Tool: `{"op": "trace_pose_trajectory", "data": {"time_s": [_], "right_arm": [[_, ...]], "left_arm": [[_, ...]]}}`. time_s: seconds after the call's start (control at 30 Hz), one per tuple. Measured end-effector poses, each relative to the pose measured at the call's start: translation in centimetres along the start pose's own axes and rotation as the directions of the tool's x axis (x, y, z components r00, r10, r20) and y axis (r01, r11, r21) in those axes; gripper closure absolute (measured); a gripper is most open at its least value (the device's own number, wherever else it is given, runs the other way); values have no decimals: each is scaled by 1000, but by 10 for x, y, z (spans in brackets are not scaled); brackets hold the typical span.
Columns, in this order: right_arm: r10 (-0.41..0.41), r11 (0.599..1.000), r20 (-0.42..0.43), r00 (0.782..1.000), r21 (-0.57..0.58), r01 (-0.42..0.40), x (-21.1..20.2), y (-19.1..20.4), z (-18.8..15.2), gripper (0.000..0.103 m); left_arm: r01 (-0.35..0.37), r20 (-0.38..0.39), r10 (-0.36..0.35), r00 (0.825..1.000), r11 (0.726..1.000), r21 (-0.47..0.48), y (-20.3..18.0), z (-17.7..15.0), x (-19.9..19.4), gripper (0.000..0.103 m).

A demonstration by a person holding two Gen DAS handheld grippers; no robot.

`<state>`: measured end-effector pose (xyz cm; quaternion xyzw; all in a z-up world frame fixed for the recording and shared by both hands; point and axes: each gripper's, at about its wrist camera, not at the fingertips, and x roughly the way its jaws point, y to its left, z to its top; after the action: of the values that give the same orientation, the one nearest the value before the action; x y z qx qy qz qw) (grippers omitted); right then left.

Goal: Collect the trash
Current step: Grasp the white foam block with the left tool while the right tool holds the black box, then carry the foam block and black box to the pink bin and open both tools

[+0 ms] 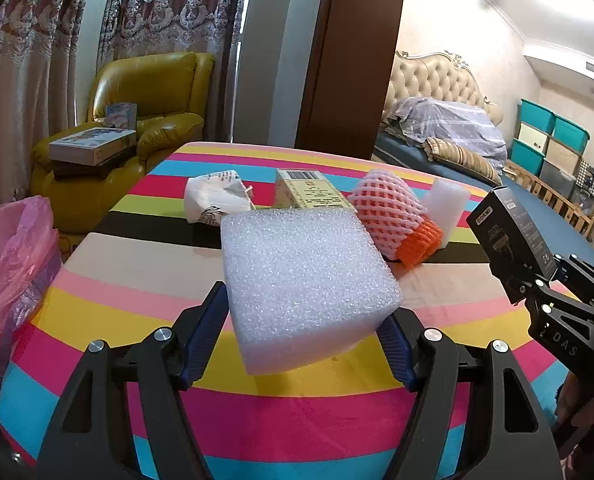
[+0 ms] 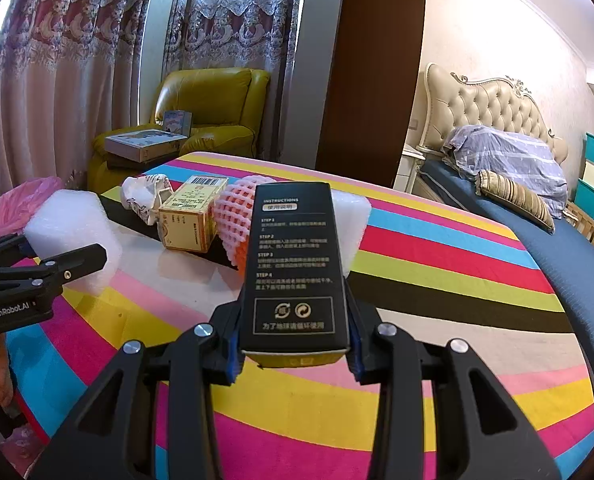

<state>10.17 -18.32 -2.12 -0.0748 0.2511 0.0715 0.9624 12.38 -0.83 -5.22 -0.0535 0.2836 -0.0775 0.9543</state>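
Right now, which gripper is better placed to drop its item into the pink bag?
Left. The pink bag hangs at the table's left edge, beside the left gripper holding the foam block.

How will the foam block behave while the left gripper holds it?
The foam block looks light: it hangs clear of the table in the left gripper. Its bubbly surface suggests it is soft and may dent. Flat faces make rolling unlikely.

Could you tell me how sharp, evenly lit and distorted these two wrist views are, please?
Left wrist view: foam block in the left tool is sharp, the table bows from fisheye. Right wrist view: black box print in the right tool is readable; curtains glow backlit.
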Motion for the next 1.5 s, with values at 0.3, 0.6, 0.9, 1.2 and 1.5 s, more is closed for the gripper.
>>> {"op": "trace_pose_trajectory", "data": {"time_s": [0.3,0.6,0.9,1.2,1.5], "right_arm": [[5,999,-12,1000,-31,-5,2,11,0,65],[65,997,-17,998,-49,-66,0,26,-1,65],[194,977,-39,980,-78,-197,2,61,6,65],[262,957,-54,964,-116,-267,2,91,15,65],[327,928,-56,943,-171,-332,1,128,30,65]], "left_arm": [[-42,38,41,998,999,32,12,-4,-13,36],[-123,62,119,991,990,66,26,-7,-28,36],[-211,90,204,975,974,80,44,-7,-49,36],[-252,103,247,963,967,38,73,-8,-67,36],[-286,123,284,951,958,3,100,-4,-83,36]]}}
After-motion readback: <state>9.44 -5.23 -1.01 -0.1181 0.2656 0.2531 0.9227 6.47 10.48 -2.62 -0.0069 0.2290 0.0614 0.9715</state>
